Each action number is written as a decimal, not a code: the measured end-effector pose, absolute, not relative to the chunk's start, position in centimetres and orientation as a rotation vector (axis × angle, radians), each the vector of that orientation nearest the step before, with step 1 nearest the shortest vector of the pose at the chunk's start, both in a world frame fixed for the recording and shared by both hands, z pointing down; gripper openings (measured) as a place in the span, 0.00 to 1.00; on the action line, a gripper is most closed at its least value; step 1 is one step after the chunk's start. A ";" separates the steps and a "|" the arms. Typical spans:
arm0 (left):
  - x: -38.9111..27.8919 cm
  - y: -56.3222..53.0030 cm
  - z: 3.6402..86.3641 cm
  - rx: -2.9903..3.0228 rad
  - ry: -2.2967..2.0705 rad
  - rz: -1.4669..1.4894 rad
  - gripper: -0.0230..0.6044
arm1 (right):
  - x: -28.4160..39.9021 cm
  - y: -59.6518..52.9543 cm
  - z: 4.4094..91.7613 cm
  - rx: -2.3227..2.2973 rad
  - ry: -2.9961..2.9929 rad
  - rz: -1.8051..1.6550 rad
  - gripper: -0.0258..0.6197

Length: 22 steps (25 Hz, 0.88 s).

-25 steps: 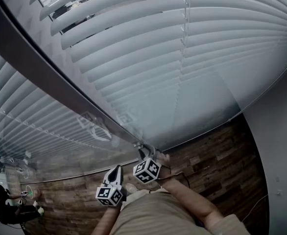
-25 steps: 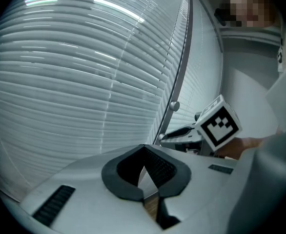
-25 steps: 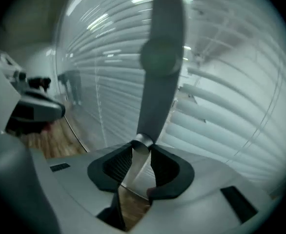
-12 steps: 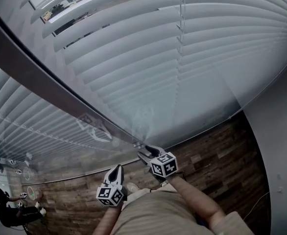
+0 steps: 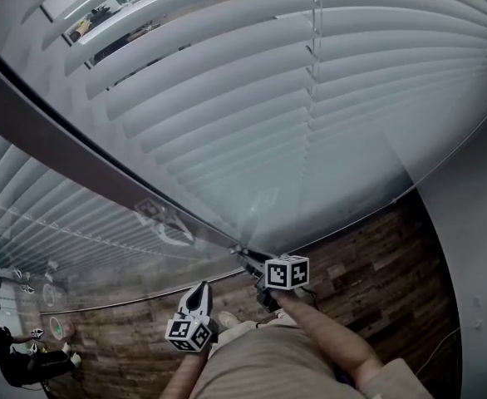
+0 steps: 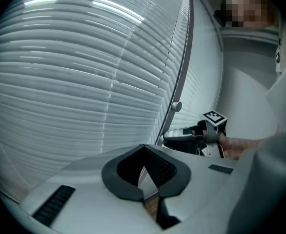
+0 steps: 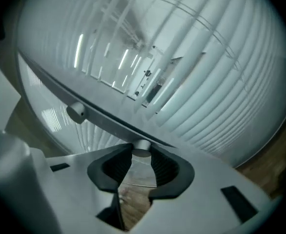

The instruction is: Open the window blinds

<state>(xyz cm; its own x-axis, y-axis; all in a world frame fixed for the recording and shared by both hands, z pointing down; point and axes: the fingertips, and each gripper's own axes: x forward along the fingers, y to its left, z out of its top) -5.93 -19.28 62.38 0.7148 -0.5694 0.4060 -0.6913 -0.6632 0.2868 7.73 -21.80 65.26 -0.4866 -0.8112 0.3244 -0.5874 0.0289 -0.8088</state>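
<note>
Jaws just closing, the right gripper (image 7: 140, 155) is pinching the knob (image 7: 141, 146) for the blinds (image 5: 227, 98) by its sides. The knob is likely stiff and slick. The left gripper (image 6: 143, 152) is idling, jaws together.

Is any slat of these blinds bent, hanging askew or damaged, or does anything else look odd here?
Nothing stands out. The slats run parallel and evenly spaced, with none bent or drooping. The cord runs down them unbroken, and the dark frame bar looks intact.

Office-like room, window blinds (image 5: 227, 98), metal frame (image 5: 52, 131), plank floor (image 5: 376, 264)
</note>
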 end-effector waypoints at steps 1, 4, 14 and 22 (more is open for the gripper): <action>-5.9 -19.3 62.5 2.499 -0.969 0.395 0.06 | 7.5 -21.7 65.6 -1.617 2.261 -1.359 0.24; -5.9 -19.4 62.6 2.499 -0.966 0.395 0.06 | 6.8 -21.4 66.3 -2.214 2.870 -0.818 0.24; -5.7 -19.0 62.3 2.504 -0.963 0.391 0.06 | 7.2 -21.3 66.8 -2.575 3.028 -0.143 0.22; -6.3 -18.5 62.3 2.494 -0.968 0.412 0.06 | 6.1 -20.1 66.7 -1.671 2.427 -1.247 0.32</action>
<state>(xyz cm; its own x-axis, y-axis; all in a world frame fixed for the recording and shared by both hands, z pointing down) -6.30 -18.46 62.32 0.7119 -0.5646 0.4177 -0.6926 -0.6631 0.2840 6.07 -20.11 66.66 -0.4533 -0.7689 0.4510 -0.8143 0.1515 -0.5603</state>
